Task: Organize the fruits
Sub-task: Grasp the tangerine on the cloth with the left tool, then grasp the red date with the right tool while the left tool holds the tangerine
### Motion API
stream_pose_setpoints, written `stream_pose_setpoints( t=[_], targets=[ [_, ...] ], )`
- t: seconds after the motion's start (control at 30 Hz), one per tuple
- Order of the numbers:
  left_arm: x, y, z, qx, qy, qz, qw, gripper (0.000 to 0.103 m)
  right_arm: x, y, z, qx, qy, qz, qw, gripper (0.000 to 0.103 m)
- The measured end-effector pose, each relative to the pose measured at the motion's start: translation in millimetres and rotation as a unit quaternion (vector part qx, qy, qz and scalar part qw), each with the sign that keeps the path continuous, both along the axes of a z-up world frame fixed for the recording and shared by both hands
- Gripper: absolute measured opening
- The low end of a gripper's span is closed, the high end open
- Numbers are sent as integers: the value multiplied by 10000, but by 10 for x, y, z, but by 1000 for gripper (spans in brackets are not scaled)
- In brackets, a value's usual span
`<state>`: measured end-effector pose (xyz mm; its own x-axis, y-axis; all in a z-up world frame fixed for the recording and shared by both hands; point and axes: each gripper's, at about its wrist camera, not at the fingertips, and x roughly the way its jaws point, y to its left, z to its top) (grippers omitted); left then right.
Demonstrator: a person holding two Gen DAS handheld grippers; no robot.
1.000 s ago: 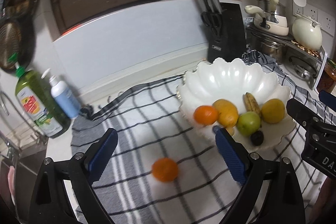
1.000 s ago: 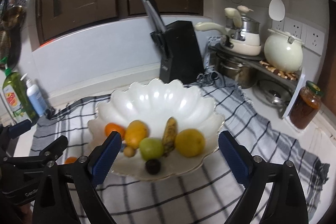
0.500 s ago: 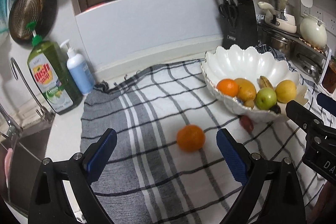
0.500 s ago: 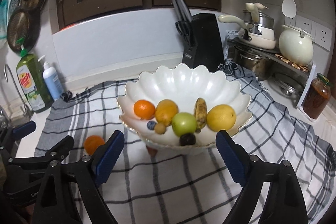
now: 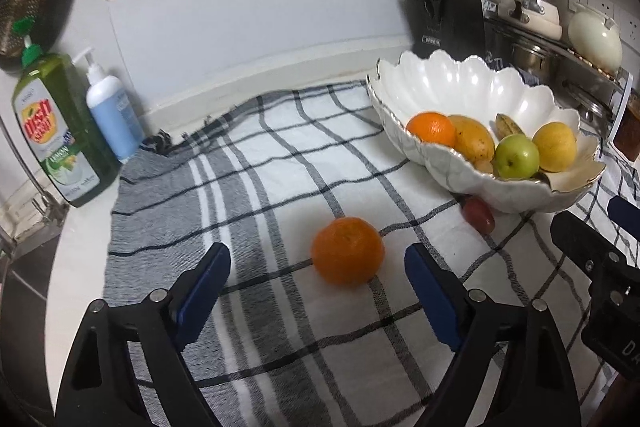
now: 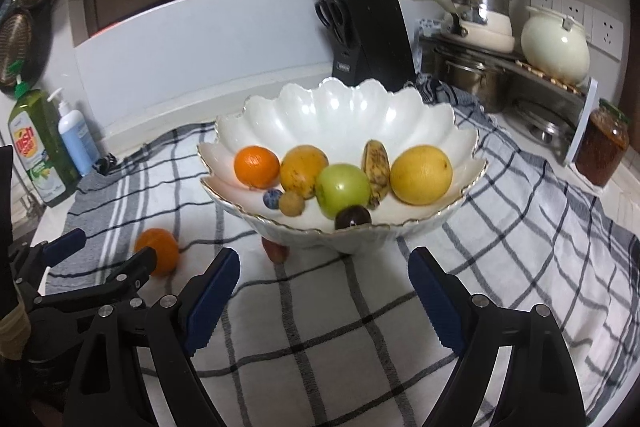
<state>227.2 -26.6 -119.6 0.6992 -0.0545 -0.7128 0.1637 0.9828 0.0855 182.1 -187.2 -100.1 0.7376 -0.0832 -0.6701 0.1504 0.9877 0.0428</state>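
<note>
The loose orange (image 5: 347, 251) is lying on the checked cloth (image 5: 280, 163), left of the white bowl (image 5: 404, 143) — we are seeing it just ahead of our left gripper (image 5: 318, 279), right of centre between jaws that have just been closing yet are gaping, gripping nothing. Our right gripper (image 6: 324, 287) is likewise gaping, empty, facing the bowl. A small reddish fruit (image 5: 478, 215) is sitting half hidden under the rim — we cannot identify it

A green dish-soap bottle (image 5: 60, 131) stands beside a blue pump bottle (image 5: 112, 115), a black knife block (image 6: 370, 35) and cream ceramic kettle (image 6: 554, 45) along the wall
</note>
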Motion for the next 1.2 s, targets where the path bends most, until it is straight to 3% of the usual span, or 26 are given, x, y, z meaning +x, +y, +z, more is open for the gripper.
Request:
stream_pose_setpoints(
  t=[0.43, 0.53, 0.6, 0.8, 1.0, 1.2],
  targets=[
    [239, -52, -298, -132, 470, -134, 9987, 66, 118, -31, -196, 48, 247, -249, 9994, 87],
    [275, -55, -350, -201, 585, -185, 9979, 58, 128, -33, -225, 51, 279, -304, 9991, 87],
    [279, -63, -358, -261, 625, -251, 9974, 46, 130, -33, -239, 75, 286, -300, 9991, 87],
    [224, 12, -302, -252, 615, -140, 9977, 45, 127, -10, -233, 149, 265, -259, 9992, 87],
    [92, 257, -164, -161, 397, 174, 9989, 44, 194, 170, -249, 228, 297, 209, 9991, 64],
    [61, 445, -88, -198, 352, 344, 9986, 44, 347, 289, -340, 299, 469, 485, 9973, 50]
  ],
)
